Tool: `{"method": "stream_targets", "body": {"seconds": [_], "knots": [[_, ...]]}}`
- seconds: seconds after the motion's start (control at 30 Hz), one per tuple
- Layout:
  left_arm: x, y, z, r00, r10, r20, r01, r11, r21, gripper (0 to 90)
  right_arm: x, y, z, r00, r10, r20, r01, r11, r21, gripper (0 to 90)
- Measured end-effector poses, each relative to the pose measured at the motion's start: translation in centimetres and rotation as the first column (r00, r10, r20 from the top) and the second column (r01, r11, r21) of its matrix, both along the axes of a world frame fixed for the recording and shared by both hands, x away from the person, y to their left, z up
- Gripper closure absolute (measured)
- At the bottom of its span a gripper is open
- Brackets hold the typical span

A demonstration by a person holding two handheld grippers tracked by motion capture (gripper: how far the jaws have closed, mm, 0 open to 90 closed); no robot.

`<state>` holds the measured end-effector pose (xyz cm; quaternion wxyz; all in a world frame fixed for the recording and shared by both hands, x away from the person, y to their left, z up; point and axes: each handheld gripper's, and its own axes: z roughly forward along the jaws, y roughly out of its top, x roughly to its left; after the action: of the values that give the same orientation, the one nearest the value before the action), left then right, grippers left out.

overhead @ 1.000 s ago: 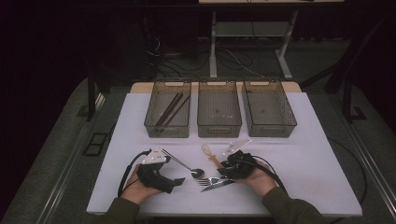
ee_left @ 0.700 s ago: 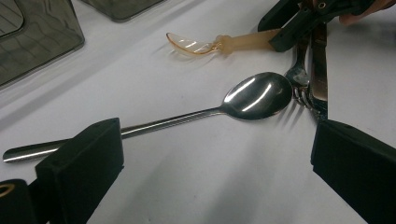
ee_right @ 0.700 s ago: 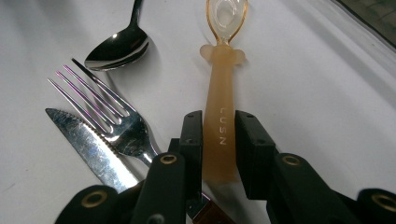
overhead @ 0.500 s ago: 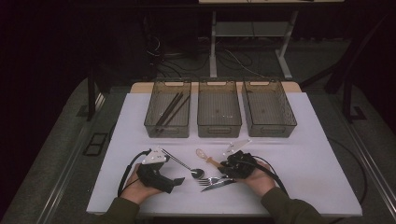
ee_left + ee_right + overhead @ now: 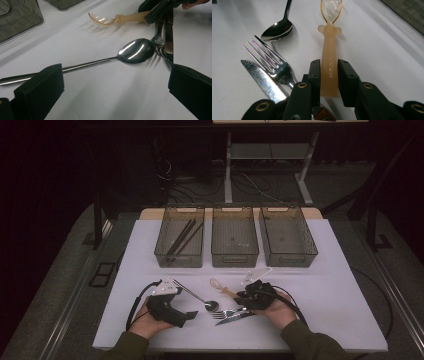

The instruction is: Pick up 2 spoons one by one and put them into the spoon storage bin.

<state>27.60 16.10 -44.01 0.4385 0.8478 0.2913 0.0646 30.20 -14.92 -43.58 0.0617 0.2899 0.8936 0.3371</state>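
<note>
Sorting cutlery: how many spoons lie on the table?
2: a metal spoon beside the fork, and an orange plastic spoon clamped in the right gripper.

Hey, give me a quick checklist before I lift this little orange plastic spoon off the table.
1. Right hand-held gripper shut on the orange plastic spoon handle: ok, both pads press its sides.
2. Grip centred: not ok, it sits at the handle's tail end, so the bowl may droop.
3. Fork and knife outside the jaws: ok, both lie beside them.
4. Metal spoon apart from the plastic one: ok.
5. Left hand-held gripper out of the way: ok, open, low over the metal spoon's handle.
6. Middle bin free: cannot tell, small bits inside.
</note>
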Motion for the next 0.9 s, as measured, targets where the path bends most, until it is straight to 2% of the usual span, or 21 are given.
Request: {"method": "stream_targets", "body": {"seconds": [0.2, 0.3, 0.57, 0.9], "knots": [[-0.1, -0.1, 0.0, 0.9999, -0.007, 0.007, 0.007, 1.0, 0.004, 0.0, 0.1, -0.5, 0.4, 1.0, 0.004, 0.004, -0.004, 1.0, 0.026, 73.5], [-0.1, -0.1, 0.0, 0.9999, -0.007, 0.009, 0.007, 0.9999, -0.007, 0.0, 0.1, -0.6, 0.6, 1.0, 0.002, 0.004, -0.002, 0.999, 0.035, 73.5], [-0.2, -0.3, 0.0, 0.9992, -0.035, 0.019, 0.036, 0.9993, -0.011, 0.0, 0.1, -1.2, 1.2, 1.0, -0.005, 0.008, 0.004, 0.999, 0.054, 73.5], [-0.2, -0.2, 0.0, 0.9993, -0.036, 0.011, 0.036, 0.9992, -0.018, 0.0, 0.6, -2.3, 2.5, 0.9992, -0.024, 0.031, 0.021, 0.996, 0.086, 73.5]]}}
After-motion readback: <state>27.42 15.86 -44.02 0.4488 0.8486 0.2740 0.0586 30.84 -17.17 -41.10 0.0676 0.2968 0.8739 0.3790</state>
